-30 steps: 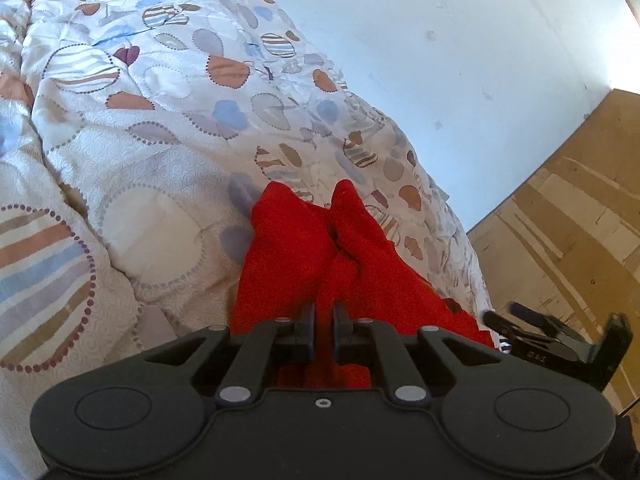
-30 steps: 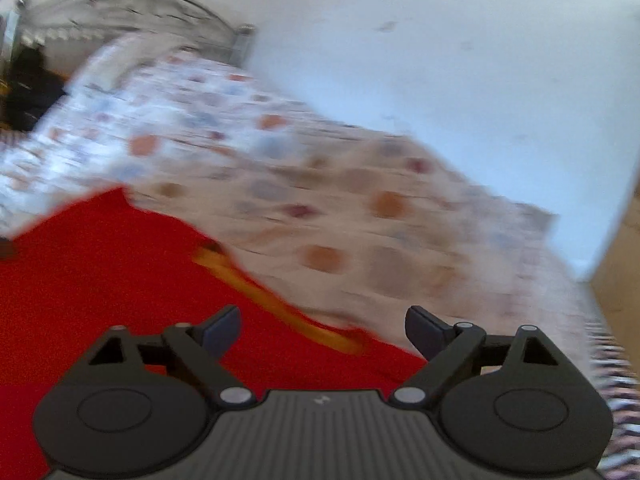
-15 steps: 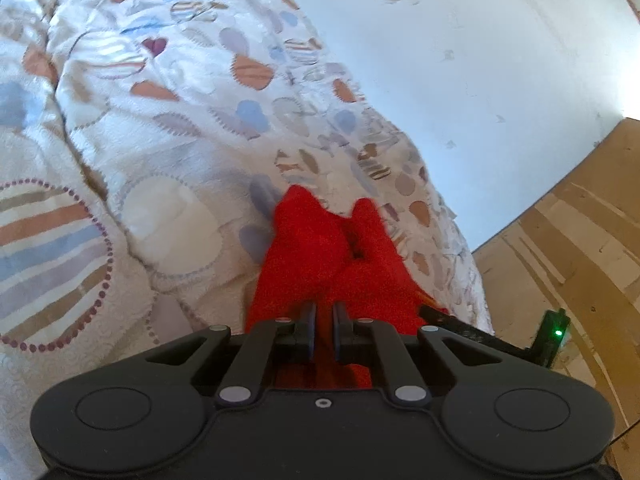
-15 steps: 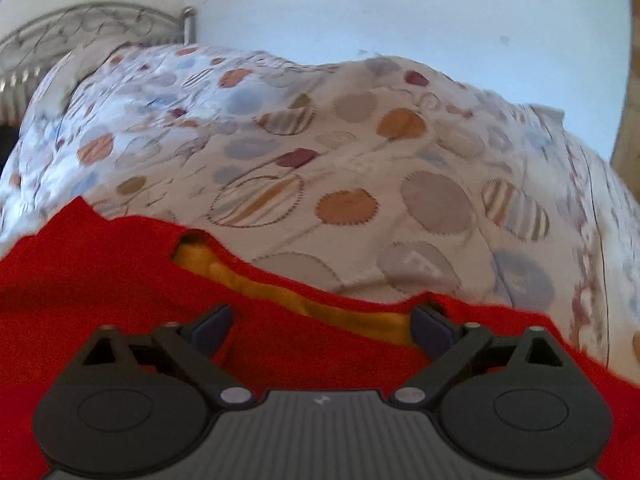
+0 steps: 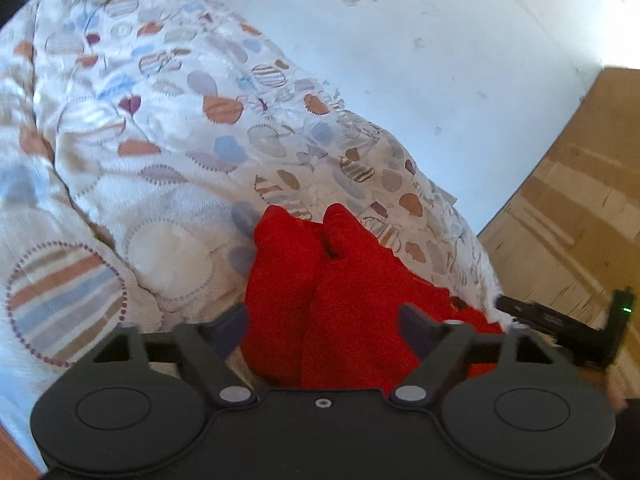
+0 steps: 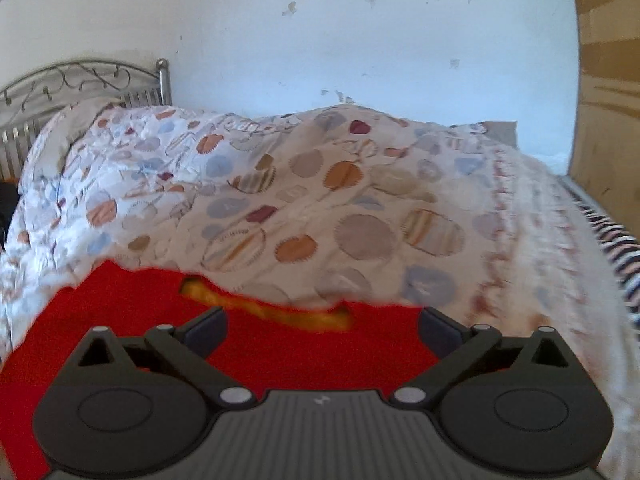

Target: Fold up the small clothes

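Nearest in the left wrist view, the left claw (image 5: 324, 326) has its jaws spreading apart over the red garment (image 5: 340, 292), whose cloth lies between them ungripped. In the right wrist view the right claw (image 6: 322, 330) is also opening wide above the same red garment (image 6: 280, 344), close to its yellow-lined neck opening (image 6: 272, 310). The garment lies on the near edge of the bed, on a patterned quilt (image 6: 320, 200) that rumples away behind it. Farther off stand a metal headboard (image 6: 80, 84) at the left and a white wall (image 6: 320, 40).
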{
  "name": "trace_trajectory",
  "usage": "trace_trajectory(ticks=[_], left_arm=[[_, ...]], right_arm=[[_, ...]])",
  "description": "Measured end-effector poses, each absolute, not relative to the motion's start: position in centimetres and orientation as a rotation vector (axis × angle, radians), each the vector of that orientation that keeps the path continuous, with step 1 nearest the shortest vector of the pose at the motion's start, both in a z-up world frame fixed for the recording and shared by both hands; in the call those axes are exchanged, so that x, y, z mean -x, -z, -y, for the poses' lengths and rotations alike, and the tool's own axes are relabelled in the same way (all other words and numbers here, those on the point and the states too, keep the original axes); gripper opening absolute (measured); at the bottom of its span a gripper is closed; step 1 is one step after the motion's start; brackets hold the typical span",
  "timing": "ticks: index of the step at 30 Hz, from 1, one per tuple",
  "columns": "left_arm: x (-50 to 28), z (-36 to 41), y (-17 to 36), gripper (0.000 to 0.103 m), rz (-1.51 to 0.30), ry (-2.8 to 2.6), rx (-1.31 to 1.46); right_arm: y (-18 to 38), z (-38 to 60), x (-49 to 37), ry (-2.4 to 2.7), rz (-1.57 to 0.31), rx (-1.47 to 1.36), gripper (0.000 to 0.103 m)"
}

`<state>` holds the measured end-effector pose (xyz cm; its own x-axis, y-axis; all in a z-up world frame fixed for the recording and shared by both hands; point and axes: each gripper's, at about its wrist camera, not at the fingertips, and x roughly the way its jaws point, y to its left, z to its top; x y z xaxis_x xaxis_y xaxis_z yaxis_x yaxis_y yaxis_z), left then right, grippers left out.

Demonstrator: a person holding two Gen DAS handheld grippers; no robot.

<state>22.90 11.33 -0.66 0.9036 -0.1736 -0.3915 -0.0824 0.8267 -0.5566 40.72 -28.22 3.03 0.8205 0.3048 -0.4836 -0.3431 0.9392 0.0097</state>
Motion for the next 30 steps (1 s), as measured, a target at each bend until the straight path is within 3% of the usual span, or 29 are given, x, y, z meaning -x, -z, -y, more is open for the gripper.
trace_trajectory(ticks=[2,8,17,30], left_arm=[[-22.2,-10.8,0.2,0.101,-0.452,0.027,0.578],[-19.9,-9.5,0.2,0.102,-0.509,0.012,0.581],[-17.1,-8.6,0.4,0.102,-0.56,-0.021,0.574],[-16.2,-5.8,1.3,0.102,-0.679,-0.028,0.549]], right_arm=[[-2.3,29.0,-37.8,-0.278,-0.466,0.131,0.103],[2.7,31.0,-31.4,0.022,-0.374,0.365,0.103],[6.7,39.4,-27.7,0.167,-0.405,-0.142,0.103],[4.8,39.1,-24.3,0.191,-0.367,-0.151,0.103]])
